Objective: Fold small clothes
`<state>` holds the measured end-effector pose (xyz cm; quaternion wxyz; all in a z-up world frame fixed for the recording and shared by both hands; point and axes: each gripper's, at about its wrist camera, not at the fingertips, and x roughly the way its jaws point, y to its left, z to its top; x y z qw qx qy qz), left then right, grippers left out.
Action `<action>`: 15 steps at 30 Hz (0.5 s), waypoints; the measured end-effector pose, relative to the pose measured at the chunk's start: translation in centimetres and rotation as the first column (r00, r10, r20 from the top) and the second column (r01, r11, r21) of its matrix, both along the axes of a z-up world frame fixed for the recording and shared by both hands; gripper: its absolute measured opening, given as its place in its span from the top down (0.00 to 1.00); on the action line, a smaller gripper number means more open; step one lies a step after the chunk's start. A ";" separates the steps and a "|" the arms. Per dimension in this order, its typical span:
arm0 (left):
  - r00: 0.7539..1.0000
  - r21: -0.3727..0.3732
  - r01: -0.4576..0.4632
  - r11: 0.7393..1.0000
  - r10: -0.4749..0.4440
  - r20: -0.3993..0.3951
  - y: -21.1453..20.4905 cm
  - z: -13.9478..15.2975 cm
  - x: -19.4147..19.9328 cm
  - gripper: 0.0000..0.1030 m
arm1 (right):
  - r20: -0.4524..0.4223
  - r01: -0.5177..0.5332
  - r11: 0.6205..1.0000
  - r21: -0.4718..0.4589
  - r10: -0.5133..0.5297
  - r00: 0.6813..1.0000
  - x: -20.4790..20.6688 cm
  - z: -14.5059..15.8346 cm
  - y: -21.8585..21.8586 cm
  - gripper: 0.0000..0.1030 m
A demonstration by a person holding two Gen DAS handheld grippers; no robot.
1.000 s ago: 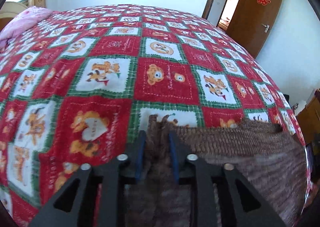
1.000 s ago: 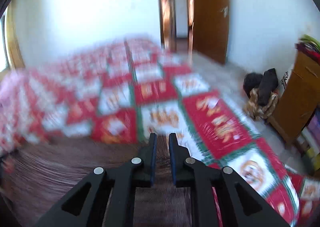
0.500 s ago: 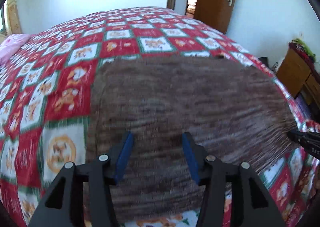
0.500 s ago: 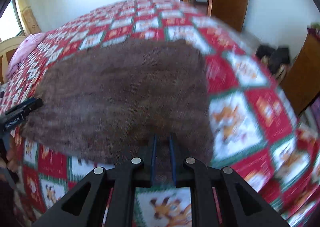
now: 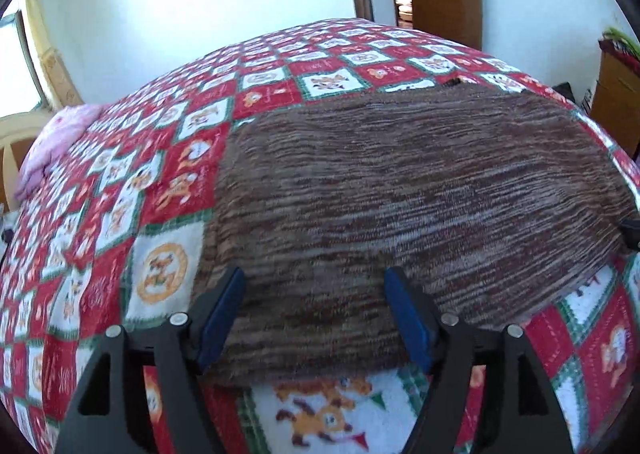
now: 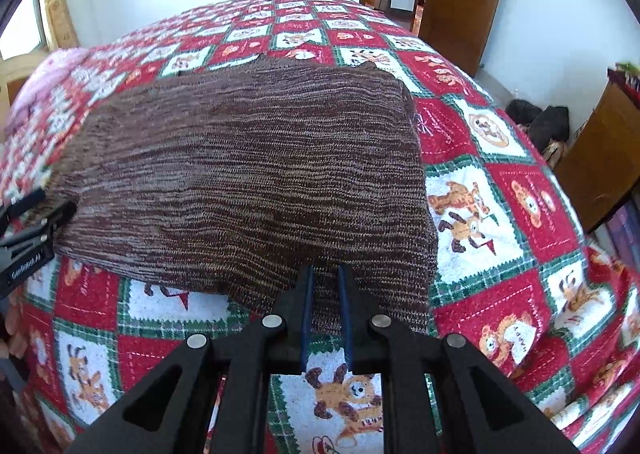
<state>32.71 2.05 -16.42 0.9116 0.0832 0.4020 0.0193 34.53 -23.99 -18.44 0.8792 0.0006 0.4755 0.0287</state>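
Brown knit garment (image 6: 248, 170), spread flat on quilted bed (image 6: 500, 214): right tongs (image 6: 325, 286) pinch its near hem, left tongs (image 5: 314, 306) gape unladen above its near edge; risk, a one-sided pull skewing the fold.

A bed (image 5: 120, 182) covered by a red, white and green checked blanket (image 6: 500, 214) with cartoon animal squares carried everything. A brown knitted garment (image 5: 400, 190) lay spread flat across its near part. A pink cloth (image 5: 52, 142) rested on the blanket at the far left edge.
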 end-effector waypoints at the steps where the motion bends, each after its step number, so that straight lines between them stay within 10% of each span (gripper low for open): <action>1: 1.000 0.004 -0.013 1.000 0.013 0.011 0.1 0.3 -0.3 0.26 | 0.000 0.009 0.999 0.048 -0.009 1.000 0.0 0.0 -0.7 0.87; 6: 0.990 -0.011 -0.107 0.994 0.107 0.096 1.6 1.9 -2.4 0.05 | -0.001 0.045 0.978 0.205 -0.045 0.999 0.1 -0.3 -2.5 0.87; 9: 0.982 -0.174 -0.164 0.971 0.177 0.065 3.7 2.2 -3.3 0.03 | 0.000 0.049 0.975 0.217 -0.050 0.999 0.2 -0.4 -2.3 0.87; 15: 0.962 -0.552 -0.270 0.789 0.242 -0.124 7.0 -1.1 -4.9 0.04 | 0.002 0.046 0.979 0.199 -0.048 0.999 0.2 -0.3 -1.8 0.87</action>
